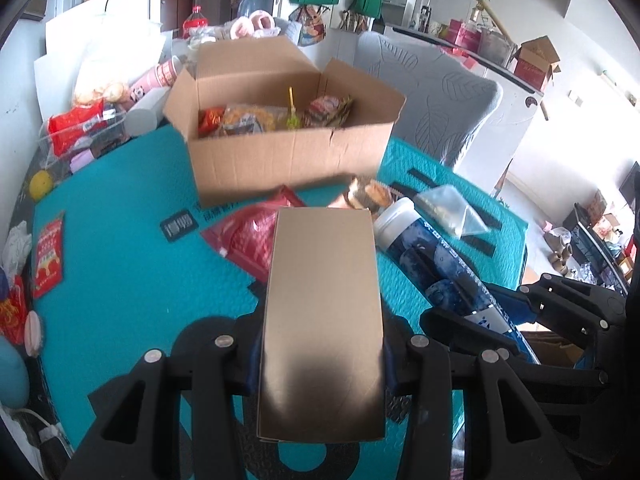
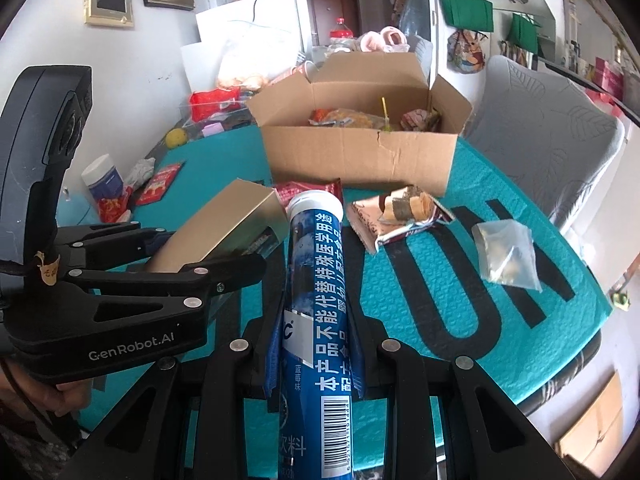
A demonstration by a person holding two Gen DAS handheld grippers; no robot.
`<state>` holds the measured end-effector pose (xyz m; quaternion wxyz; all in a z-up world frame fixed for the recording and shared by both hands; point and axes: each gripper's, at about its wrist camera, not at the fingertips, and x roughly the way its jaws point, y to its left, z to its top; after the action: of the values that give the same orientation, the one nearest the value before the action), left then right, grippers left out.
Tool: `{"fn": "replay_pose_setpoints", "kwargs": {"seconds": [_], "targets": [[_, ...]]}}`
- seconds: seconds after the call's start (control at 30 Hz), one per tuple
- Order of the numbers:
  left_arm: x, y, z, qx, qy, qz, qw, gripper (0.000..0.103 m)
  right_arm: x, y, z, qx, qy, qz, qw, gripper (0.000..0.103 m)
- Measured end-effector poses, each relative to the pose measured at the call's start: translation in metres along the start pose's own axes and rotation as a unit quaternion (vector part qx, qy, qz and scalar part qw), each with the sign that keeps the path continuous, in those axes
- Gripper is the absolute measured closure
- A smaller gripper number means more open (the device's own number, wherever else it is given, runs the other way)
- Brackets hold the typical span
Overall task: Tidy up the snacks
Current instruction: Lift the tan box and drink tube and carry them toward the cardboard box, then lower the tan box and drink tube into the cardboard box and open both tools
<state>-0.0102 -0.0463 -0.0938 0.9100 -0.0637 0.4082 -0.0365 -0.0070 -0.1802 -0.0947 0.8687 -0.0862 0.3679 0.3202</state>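
My left gripper (image 1: 320,356) is shut on a gold rectangular box (image 1: 322,320) and holds it above the teal mat; it shows in the right wrist view (image 2: 224,232) too. My right gripper (image 2: 316,344) is shut on a blue tube with a white cap (image 2: 316,280), also seen in the left wrist view (image 1: 432,256). An open cardboard box (image 1: 288,156) with several snacks inside stands at the far side of the mat (image 2: 360,152). On the mat in front lie a red packet (image 1: 248,236), an opened pastry wrapper (image 2: 400,216) and a clear bag (image 2: 508,252).
A teal mat (image 1: 120,280) covers the table. Clutter sits at the left: a red sachet (image 1: 48,256), a yellow ball (image 1: 40,184), a clear tray with red packets (image 1: 80,128), a white jar (image 2: 104,180). A grey padded chair (image 2: 552,128) stands behind on the right.
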Motion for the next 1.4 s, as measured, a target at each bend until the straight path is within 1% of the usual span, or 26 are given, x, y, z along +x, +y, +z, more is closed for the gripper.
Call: {"fn": "replay_pose_setpoints", "kwargs": {"seconds": [0.1, 0.27, 0.37, 0.47, 0.6, 0.7, 0.77, 0.83, 0.97, 1.1, 1.2, 1.4], "targets": [[-0.007, -0.001, 0.016, 0.003, -0.021, -0.004, 0.9998, 0.059, -0.008, -0.002, 0.014, -0.008, -0.017, -0.003, 1.0, 0.075], [-0.027, -0.009, 0.049, 0.022, -0.069, 0.006, 0.9974, 0.059, -0.023, -0.009, 0.044, -0.02, -0.054, -0.004, 0.998, 0.075], [-0.037, -0.011, 0.068, 0.03, -0.091, 0.012, 0.9953, 0.059, -0.032, -0.013, 0.062, -0.029, -0.079, -0.004, 0.996, 0.075], [-0.043, -0.008, 0.086, 0.028, -0.098, 0.011, 0.9948, 0.059, -0.036, -0.015, 0.082, -0.036, -0.099, -0.004, 0.994, 0.075], [-0.053, -0.004, 0.108, 0.033, -0.111, 0.024, 0.993, 0.059, -0.037, -0.016, 0.106, -0.053, -0.115, 0.007, 0.992, 0.075], [-0.057, -0.003, 0.125, 0.049, -0.127, 0.041, 0.9898, 0.059, -0.034, -0.017, 0.121, -0.063, -0.124, 0.01, 0.99, 0.075], [-0.057, -0.001, 0.135, 0.05, -0.137, 0.046, 0.9882, 0.059, -0.032, -0.019, 0.133, -0.064, -0.132, 0.017, 0.989, 0.075], [-0.055, 0.004, 0.147, 0.047, -0.146, 0.045, 0.9872, 0.059, -0.03, -0.021, 0.145, -0.065, -0.139, 0.02, 0.988, 0.075], [-0.047, 0.011, 0.167, 0.041, -0.154, 0.036, 0.9866, 0.059, -0.023, -0.027, 0.167, -0.07, -0.147, 0.012, 0.987, 0.075], [-0.032, 0.018, 0.185, 0.039, -0.157, 0.024, 0.9866, 0.059, -0.015, -0.037, 0.186, -0.072, -0.151, 0.016, 0.986, 0.075], [-0.016, 0.025, 0.2, 0.038, -0.157, 0.019, 0.9868, 0.059, -0.002, -0.043, 0.2, -0.078, -0.151, 0.009, 0.985, 0.075], [0.021, 0.037, 0.224, 0.042, -0.144, 0.03, 0.9883, 0.059, 0.034, -0.055, 0.219, -0.075, -0.13, 0.001, 0.989, 0.075]]}}
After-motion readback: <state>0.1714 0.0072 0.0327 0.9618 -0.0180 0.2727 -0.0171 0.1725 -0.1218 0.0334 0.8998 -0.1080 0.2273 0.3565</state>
